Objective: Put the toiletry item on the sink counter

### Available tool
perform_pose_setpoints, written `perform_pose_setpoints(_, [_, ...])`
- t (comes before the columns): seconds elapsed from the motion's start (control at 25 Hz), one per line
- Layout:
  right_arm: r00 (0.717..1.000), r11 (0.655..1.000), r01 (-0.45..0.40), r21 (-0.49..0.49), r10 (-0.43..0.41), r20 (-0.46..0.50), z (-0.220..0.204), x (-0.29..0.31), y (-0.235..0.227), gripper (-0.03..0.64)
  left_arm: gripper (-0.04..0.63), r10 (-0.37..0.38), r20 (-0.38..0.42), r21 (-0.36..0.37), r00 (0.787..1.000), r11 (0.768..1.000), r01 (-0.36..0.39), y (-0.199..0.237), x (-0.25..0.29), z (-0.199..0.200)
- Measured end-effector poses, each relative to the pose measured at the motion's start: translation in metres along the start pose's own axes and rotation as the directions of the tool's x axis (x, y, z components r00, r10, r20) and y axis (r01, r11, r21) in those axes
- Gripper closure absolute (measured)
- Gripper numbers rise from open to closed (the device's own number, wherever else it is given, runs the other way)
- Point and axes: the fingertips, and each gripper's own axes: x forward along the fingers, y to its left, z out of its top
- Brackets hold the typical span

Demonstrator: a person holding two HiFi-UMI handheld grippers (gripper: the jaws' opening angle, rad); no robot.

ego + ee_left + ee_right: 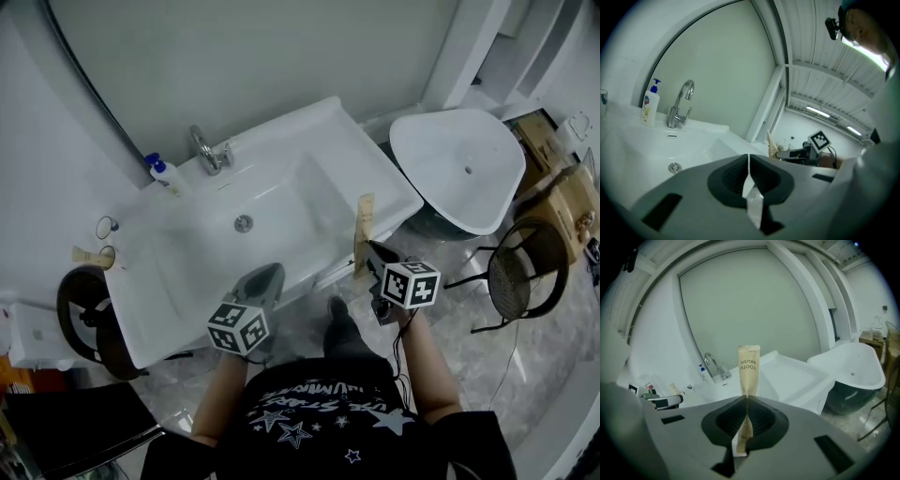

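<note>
A tan toothbrush packet (364,225) (749,369) stands upright in my right gripper (367,255) (746,401), which is shut on its lower end. It hangs just off the front right corner of the white sink counter (361,155) (797,373), above the floor. My left gripper (262,281) (748,161) is shut, with only a thin pale slit between its pads. It hovers at the counter's front edge, pointing toward the basin drain (243,223) (673,167).
A chrome faucet (208,150) (679,105) and a pump bottle (164,172) (649,105) stand at the counter's back. Two cups (106,228) sit at its left end. A white tub (459,164) and a wire chair (520,272) stand on the right.
</note>
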Motion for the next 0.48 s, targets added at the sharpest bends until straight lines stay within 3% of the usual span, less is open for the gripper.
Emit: perform_pose_setpoints(0.48, [0.997, 0.998, -0.024, -0.066, 0.019, -0.077, 0.068, 0.075, -0.068, 0.597, 0.571, 0.103, 0.022, -0.044, 0.994, 0.994, -0.102, 0.020, 0.074, 0.039])
